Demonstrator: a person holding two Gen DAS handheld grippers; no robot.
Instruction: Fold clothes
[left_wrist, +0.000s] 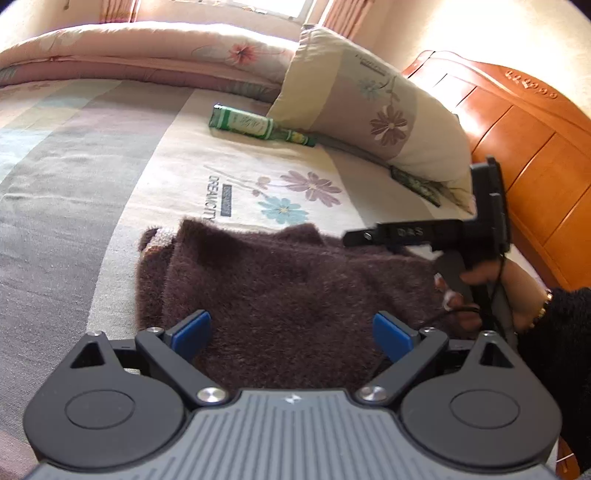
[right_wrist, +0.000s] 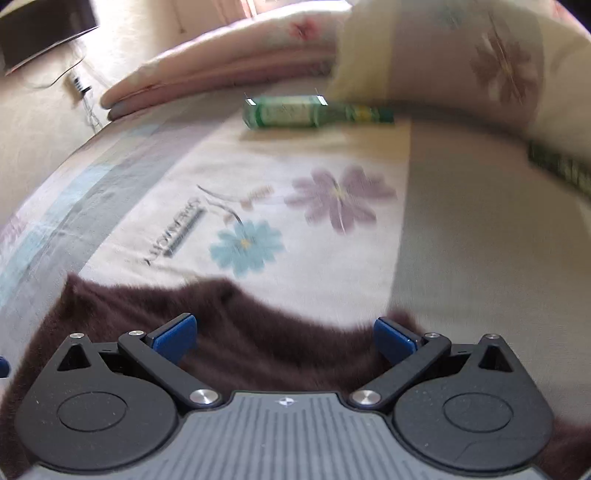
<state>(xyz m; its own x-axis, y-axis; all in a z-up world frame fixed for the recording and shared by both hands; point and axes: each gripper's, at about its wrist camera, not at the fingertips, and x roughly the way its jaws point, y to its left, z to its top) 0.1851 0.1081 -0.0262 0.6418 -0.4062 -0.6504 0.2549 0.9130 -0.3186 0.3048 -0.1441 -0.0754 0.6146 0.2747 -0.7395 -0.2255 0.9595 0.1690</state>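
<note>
Dark brown fuzzy sweater (left_wrist: 295, 295), knitted and shaggy, lying folded and mostly flat on the near part of the bed. Lighter brown patch at its far left corner. Far edge uneven, rising in soft peaks. Same sweater (right_wrist: 251, 332) blurred in the right wrist view.

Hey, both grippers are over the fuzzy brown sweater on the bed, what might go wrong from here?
1. The fuzzy dark-brown sweater already lies bunched, so open jaws may pinch several layers and fold it crooked.
2. Dragging it up the bed could sweep the green glass bottle lying beside the floral pillow.
</note>
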